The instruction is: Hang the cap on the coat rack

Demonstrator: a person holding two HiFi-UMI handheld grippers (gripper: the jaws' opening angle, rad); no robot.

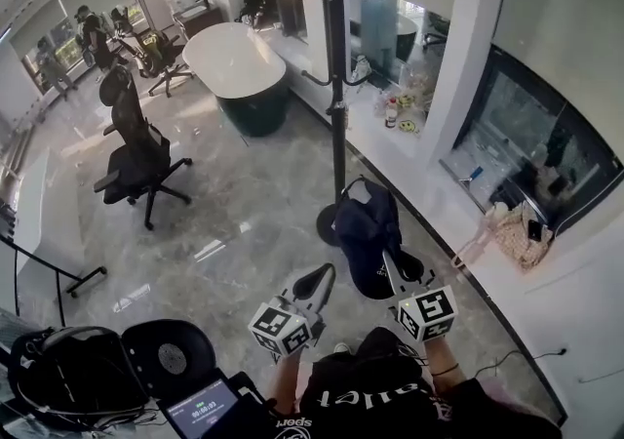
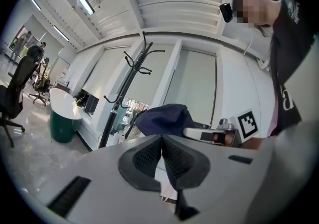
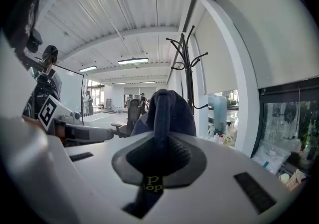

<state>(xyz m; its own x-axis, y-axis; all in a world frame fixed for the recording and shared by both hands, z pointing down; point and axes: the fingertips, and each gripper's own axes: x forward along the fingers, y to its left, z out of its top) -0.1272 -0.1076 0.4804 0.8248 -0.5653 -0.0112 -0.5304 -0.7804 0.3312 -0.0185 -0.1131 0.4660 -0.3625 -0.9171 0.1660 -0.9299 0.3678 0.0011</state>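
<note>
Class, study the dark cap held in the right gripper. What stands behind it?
Behind the cap stands the black coat rack, its pole and hooks rising above it. An office chair peeks out at the cap's left. The rack's foot is covered.

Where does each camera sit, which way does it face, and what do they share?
Head view: on the person's head, steeply down at floor, cap and coat rack; forearms, left claw, right claw show.
Left gripper view: on the left claw, along its shut jaws toward the coat rack; person's torso shows.
Right gripper view: on the right claw, along jaws clamped on the cap; left claw shows.
Shared by all: cap, coat rack.
</note>
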